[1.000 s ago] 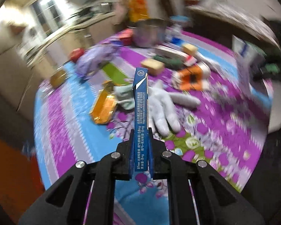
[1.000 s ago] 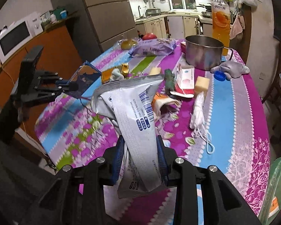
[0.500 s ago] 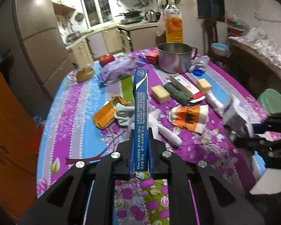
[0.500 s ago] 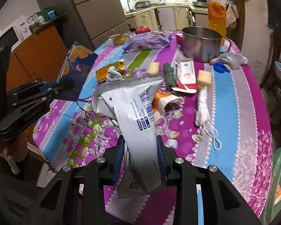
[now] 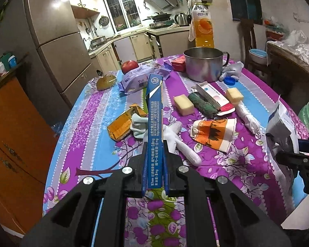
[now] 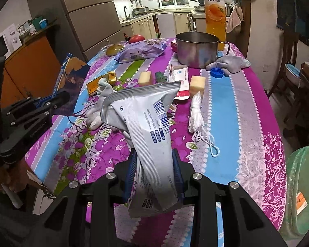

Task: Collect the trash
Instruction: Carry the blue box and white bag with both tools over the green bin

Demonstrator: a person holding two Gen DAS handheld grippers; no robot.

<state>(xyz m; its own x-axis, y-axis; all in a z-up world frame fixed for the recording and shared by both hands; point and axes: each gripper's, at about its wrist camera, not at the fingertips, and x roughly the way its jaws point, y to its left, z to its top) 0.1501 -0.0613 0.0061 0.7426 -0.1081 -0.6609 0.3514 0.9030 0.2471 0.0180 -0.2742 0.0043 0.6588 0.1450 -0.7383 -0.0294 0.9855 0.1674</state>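
My left gripper [image 5: 155,164] is shut on a flattened blue cigarette box [image 5: 154,121], held edge-on above the near side of the table. It also shows in the right wrist view [image 6: 72,76], held by the left gripper [image 6: 57,100]. My right gripper [image 6: 154,164] is shut on a crumpled silver-white wrapper [image 6: 146,127] with a blue barcode, which also shows in the left wrist view [image 5: 282,129]. Loose trash on the floral tablecloth [image 5: 88,127]: an orange packet [image 5: 123,123], an orange-and-white paper cup [image 5: 214,133], a white-and-red box [image 5: 212,96].
A steel pot [image 5: 204,65], juice bottle [image 5: 203,28], purple snack bag [image 5: 142,76], apple [image 5: 129,65], two yellow sponges [image 5: 183,104], white gloves [image 5: 175,140], blue cap [image 5: 229,80] lie on the table. A green bin [image 6: 300,185] stands at the right; an orange cabinet [image 5: 10,144] at the left.
The left gripper has swung and steadied, so its view went from a blurred tilt to a level look over the table. Both grippers have kept their hold. The right gripper has shifted slightly.
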